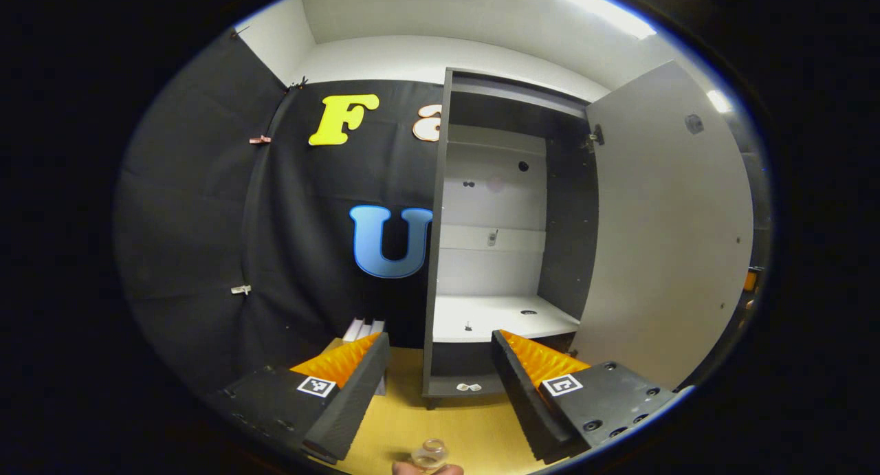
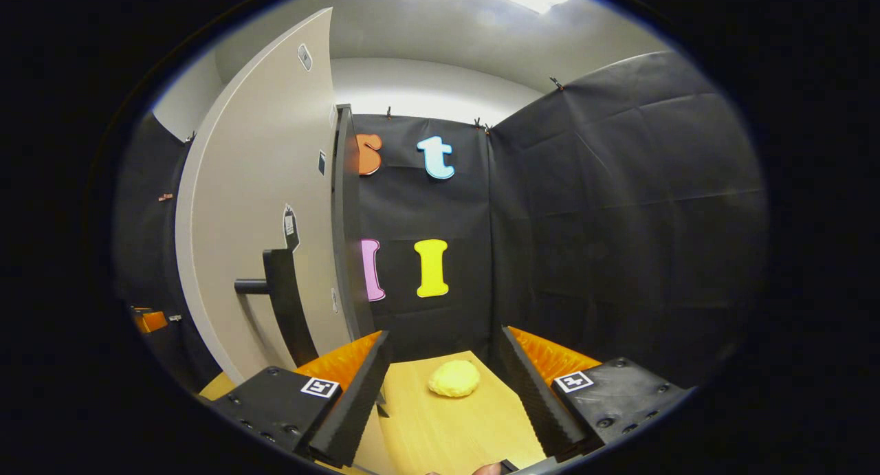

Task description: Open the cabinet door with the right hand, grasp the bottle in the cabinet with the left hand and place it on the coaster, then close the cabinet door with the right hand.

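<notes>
We see the cabinet door (image 1: 670, 221) as a smooth, matt board, and its handle (image 2: 282, 303) looks like matt plastic. The table (image 1: 454, 427) has a smooth wood-like top. At 6 o'clock in the left gripper view, the bottle (image 1: 430, 454) is clear and glossy. The yellow object (image 2: 454, 379) looks rough and spongy.

Open cabinet (image 1: 505, 207) at 12 o'clock, bare shelf (image 1: 502, 317) reachable; swung door (image 1: 670, 234) blocking at 3 o'clock. Door handle (image 2: 282, 303) jutting at 9 o'clock.
</notes>
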The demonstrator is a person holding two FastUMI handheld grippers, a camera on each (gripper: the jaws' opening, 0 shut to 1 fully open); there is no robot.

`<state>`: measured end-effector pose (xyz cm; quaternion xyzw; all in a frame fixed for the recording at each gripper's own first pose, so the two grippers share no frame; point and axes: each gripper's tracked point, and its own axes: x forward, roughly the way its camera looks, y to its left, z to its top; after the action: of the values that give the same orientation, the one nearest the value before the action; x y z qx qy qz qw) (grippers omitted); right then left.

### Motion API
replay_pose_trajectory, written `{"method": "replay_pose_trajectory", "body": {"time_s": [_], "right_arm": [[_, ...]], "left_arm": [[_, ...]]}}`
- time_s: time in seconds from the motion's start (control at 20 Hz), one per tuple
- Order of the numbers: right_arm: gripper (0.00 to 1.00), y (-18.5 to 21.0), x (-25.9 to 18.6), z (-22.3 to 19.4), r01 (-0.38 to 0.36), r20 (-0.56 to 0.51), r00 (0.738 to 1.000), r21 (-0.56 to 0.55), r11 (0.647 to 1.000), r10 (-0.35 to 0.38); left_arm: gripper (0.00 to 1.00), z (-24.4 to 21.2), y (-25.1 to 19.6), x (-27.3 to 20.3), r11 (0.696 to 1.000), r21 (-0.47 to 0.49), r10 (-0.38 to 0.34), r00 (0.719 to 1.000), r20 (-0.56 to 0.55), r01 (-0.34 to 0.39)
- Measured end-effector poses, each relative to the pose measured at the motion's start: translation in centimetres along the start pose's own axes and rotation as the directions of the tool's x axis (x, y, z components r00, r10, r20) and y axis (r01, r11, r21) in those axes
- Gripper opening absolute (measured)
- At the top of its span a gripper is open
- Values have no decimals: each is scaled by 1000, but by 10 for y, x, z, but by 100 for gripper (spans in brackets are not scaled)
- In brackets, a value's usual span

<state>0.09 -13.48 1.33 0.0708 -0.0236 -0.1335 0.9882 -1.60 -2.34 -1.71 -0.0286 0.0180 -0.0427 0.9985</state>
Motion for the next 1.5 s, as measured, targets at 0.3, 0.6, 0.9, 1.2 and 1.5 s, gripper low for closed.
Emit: {"method": "replay_pose_trajectory", "body": {"time_s": [0.3, 0.6, 0.9, 1.2, 1.5], "right_arm": [[97, 3, 0, 0, 10, 15, 1000, -6, 1000, -10], [96, 35, -5, -7, -61, -8, 998, 21, 998, 62], [96, 94, -15, -18, -169, -41, 984, 65, 984, 171], [96, 159, -20, -27, -272, -53, 959, 93, 958, 278], [96, 216, -20, -43, -355, -86, 927, 103, 929, 364]], "left_arm": [[94, 7, -3, -7, 999, 42, -10, 1000, 19, 9], [92, 3, 2, -7, 1000, 29, -12, 1000, 18, 11], [92, 1, 11, -6, 999, 44, -2, 1000, 17, 2], [92, 0, 20, -11, 999, 46, 11, 1000, 19, -11], [92, -2, 26, -14, 999, 51, 10, 1000, 12, -11]]}}
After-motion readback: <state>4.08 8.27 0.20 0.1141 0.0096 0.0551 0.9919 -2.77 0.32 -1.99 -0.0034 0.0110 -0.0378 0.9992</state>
